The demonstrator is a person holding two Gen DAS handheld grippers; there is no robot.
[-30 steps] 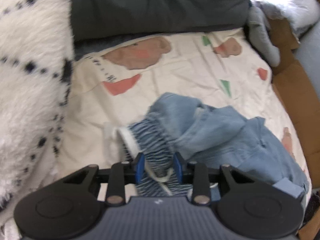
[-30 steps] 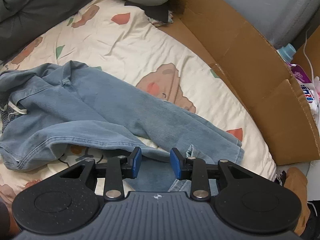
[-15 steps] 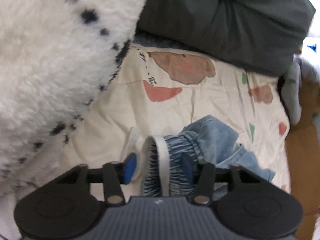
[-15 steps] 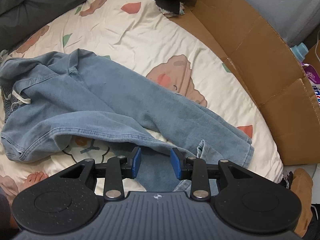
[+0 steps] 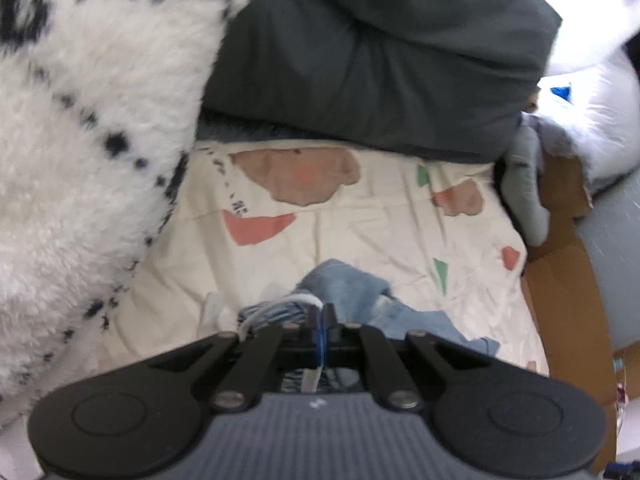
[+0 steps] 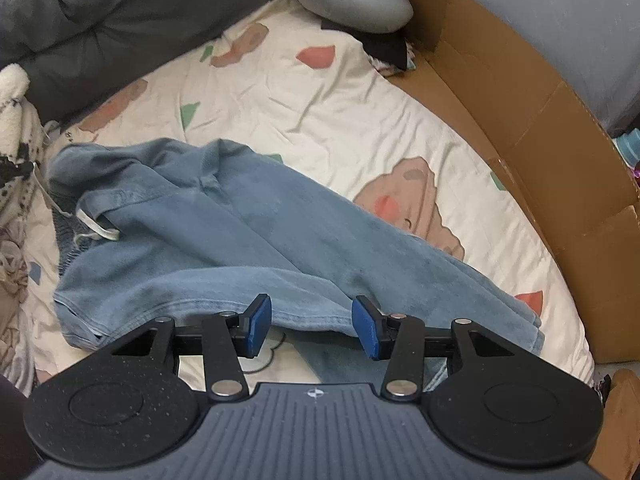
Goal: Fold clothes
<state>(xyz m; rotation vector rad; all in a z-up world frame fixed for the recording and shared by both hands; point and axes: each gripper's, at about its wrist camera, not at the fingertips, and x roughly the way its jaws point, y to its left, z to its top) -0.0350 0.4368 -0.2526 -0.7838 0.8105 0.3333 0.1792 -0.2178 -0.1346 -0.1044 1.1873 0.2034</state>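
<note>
A bed covered with a cream sheet (image 6: 320,92) printed with bears and coloured shapes is the working surface, and a pair of light blue jeans (image 6: 224,232) lies crumpled across the middle of it.

Nearest in the left wrist view, the left gripper (image 5: 322,320) has its blue pads pressed together on the gathered elastic waistband (image 5: 280,308) at lower centre, with cloth and white trim pinched between them. In the right wrist view the right gripper (image 6: 312,326) stands with its pads apart over the lower hem edge of the jeans, nothing pressed between them.

The denim looks soft, limp and fairly light; it should drape and bunch rather than hold a shape. The thick waistband and the stitched hems seem the surest places to grip.

A second ago the left pads stood apart around the waistband, and they have just been closing onto it. The right jaws have just been opening, with no cloth between them.

Farther off, a white spotted fleece (image 5: 92,128) fills the upper left, a dark grey duvet (image 5: 380,52) lies across the top, and brown cardboard (image 6: 540,128) lines the right edge
</note>
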